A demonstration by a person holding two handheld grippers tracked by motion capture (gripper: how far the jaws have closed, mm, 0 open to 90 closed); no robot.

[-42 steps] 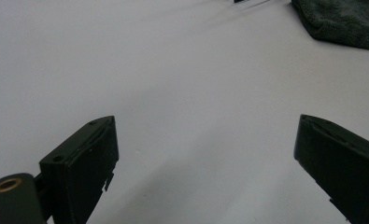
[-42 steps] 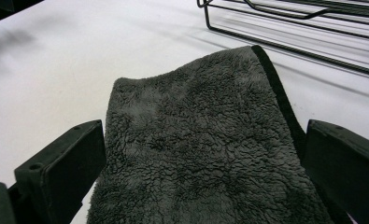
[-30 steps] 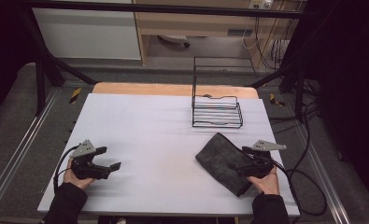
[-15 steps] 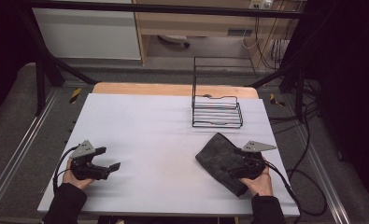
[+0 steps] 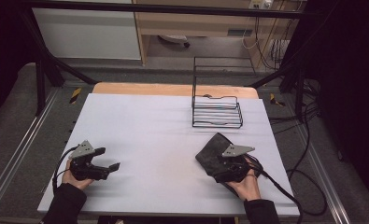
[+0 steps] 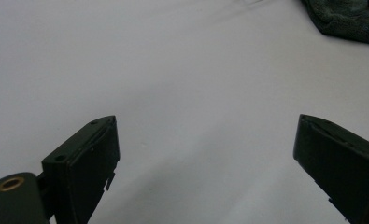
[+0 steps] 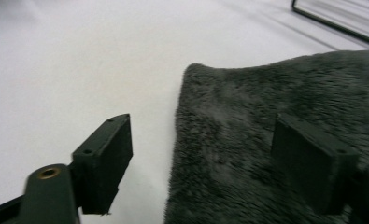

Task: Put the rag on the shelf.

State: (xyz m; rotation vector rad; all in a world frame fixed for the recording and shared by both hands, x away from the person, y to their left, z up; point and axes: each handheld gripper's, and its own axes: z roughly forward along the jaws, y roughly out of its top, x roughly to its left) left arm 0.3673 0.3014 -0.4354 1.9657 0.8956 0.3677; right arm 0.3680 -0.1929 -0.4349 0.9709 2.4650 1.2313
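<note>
White table carries the dark fleecy cloth at its near right, whose left edge the right claw, just closing yet apart, should straddle low before pinching, left claw idle and wide.

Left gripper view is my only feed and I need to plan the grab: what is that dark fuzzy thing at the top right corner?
Observer: A dark grey towel, lying flat on the white table.
Operator: Is the other hand-held gripper near it?
Observer: Yes. The right hand-held gripper straddles the towel's edge, one jaw over the pile, one over bare table; its jaws have just been closing, not yet pressing.
Operator: Anything else on the table?
Observer: A black wire rack stands beyond the towel, towards the far edge.
</note>
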